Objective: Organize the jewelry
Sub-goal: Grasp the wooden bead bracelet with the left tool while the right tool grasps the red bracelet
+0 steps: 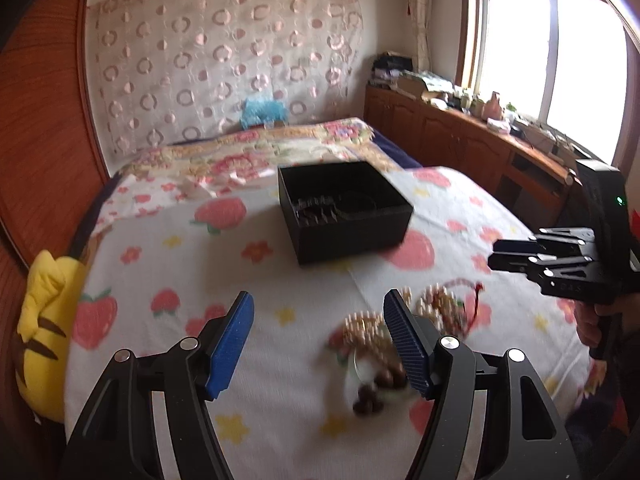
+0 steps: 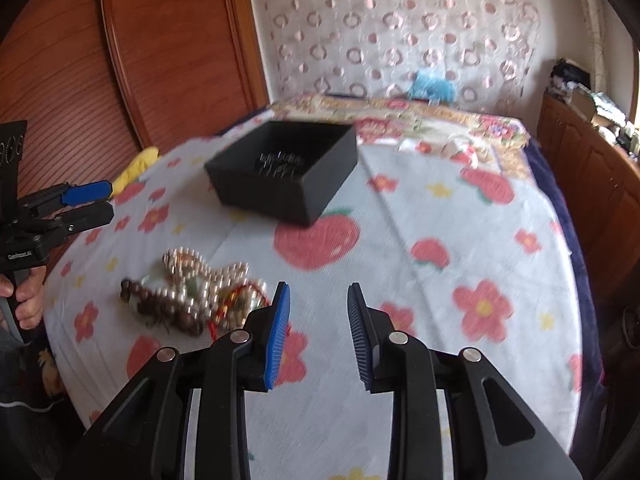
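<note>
A bed (image 2: pixel 440 280) covered with a white sheet printed in strawberries and flowers carries everything here. The jewelry (image 2: pixel 192 292), a tangled heap of pearl strands, dark brown wooden beads and a bit of red cord, lies on the sheet toward the bed's near edge. In the left wrist view the same heap (image 1: pixel 384 344) is blurred, and part of it is hidden behind a blue pad. The left tongs (image 1: pixel 320 320) hang just above the sheet with the two blue pads spread wide apart and nothing between them; the heap sits beside and partly behind the right-hand pad. The right tongs (image 2: pixel 318 312) are likewise released, pads apart and empty, hovering over bare sheet just beside the heap. Each pair of tongs also shows in the other camera's view, held by a hand at the bed's side. Farther up the bed, toward the middle, stands an open black box (image 1: pixel 344 208), apart from the heap; something dark with small prongs lies inside it (image 2: pixel 280 160), too indistinct to name. A yellow plush toy (image 1: pixel 44 320) with dark stripes is wedged at the bed's edge against a reddish wooden panel (image 2: pixel 160 40).
</note>
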A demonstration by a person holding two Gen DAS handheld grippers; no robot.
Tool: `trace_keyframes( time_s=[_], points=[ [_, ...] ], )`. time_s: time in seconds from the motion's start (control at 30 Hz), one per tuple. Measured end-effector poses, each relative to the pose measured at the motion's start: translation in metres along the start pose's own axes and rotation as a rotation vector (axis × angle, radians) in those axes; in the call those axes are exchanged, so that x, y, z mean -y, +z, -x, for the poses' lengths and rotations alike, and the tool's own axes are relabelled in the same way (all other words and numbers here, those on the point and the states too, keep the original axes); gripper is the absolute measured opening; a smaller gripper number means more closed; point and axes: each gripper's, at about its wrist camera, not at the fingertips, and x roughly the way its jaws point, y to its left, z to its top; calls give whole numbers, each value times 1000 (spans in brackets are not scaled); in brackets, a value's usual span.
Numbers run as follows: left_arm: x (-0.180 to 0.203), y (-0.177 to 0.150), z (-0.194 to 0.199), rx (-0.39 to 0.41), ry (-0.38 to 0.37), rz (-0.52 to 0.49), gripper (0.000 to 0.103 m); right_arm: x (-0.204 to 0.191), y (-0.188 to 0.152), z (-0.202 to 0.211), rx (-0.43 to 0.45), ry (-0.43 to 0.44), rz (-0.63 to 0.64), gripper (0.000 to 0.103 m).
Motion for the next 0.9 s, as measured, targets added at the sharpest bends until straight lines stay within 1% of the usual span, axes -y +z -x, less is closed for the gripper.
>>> trace_keyframes(
  time_s=[0.13,0.23,0.27,0.3,0.4,0.43,0.47,0.57,0.63,0.7,0.87,0.9],
  points=[
    [1,-17,0,-51,-29,4,65,-11,-7,-13,-40,34,16,32],
    [1,-28,0,-75,-51,5,65,-17,-9,-16,-50,57,34,31],
    [3,-32,-1,-86,-57,4,65,-17,-9,-17,-53,57,38,29],
    [4,-36,-2,-93,-63,3,65,-18,-9,-19,-60,59,41,24],
    [9,-45,-6,-114,-79,-6,65,-19,-11,-25,-78,53,51,19],
    [10,-47,-6,-117,-83,-7,64,-20,-12,-26,-82,55,52,12],
    [12,-49,-8,-124,-93,-8,64,-20,-12,-27,-83,58,51,11],
    [15,-53,-10,-137,-117,-8,57,-21,-12,-22,-59,78,49,9],
    [17,-54,-12,-150,-135,-6,51,-22,-10,-15,-32,78,43,9],
    [20,-54,-14,-155,-142,-16,47,-22,-7,-8,-8,76,38,9],
    [25,-53,-17,-160,-147,-37,46,-25,0,9,38,66,41,9],
    [26,-53,-19,-167,-150,-42,45,-25,1,13,47,65,40,9]
  ],
)
